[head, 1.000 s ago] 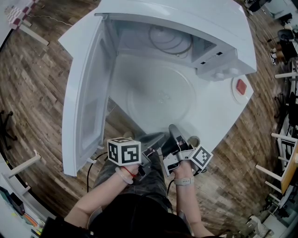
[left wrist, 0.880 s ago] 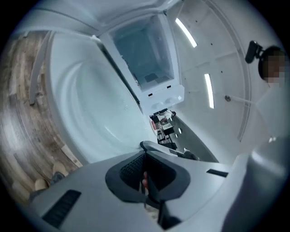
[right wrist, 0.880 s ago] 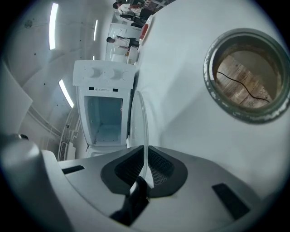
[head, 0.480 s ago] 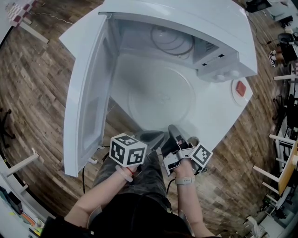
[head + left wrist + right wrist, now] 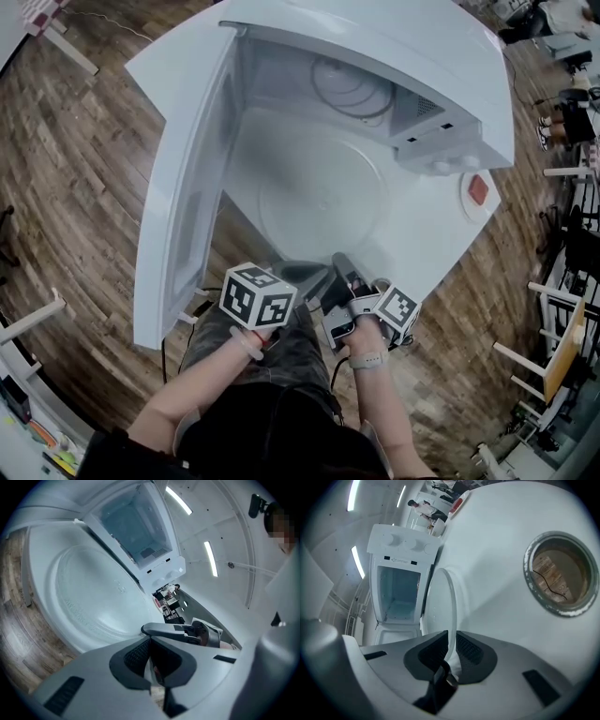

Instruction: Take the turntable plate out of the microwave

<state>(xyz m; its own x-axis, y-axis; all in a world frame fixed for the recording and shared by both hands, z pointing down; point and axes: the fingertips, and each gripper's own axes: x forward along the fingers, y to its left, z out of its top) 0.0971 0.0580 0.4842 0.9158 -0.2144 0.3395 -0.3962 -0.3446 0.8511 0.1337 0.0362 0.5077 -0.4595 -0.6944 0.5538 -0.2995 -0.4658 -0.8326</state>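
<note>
The clear glass turntable plate (image 5: pixel 323 192) lies flat in front of the open white microwave (image 5: pixel 375 37), with its near rim toward me. My left gripper (image 5: pixel 314 275) is shut on that near rim; in the left gripper view the plate (image 5: pixel 93 597) spreads out ahead of the left gripper (image 5: pixel 150 641). My right gripper (image 5: pixel 339 267) is shut on the rim just to the right. In the right gripper view the plate's edge (image 5: pixel 440 606) runs straight in between the pads of the right gripper (image 5: pixel 451 639).
The microwave door (image 5: pixel 187 187) swings wide open on the left. A roller ring (image 5: pixel 352 84) lies inside the cavity. On the white round table (image 5: pixel 422 253) sits a small white disc with a red block (image 5: pixel 478 189). A cable hole (image 5: pixel 560 573) opens in the table beside my right gripper.
My left gripper has rolled, its marker cube turning, and its jaws have closed at the plate's rim. The right gripper and the plate have kept their place.
</note>
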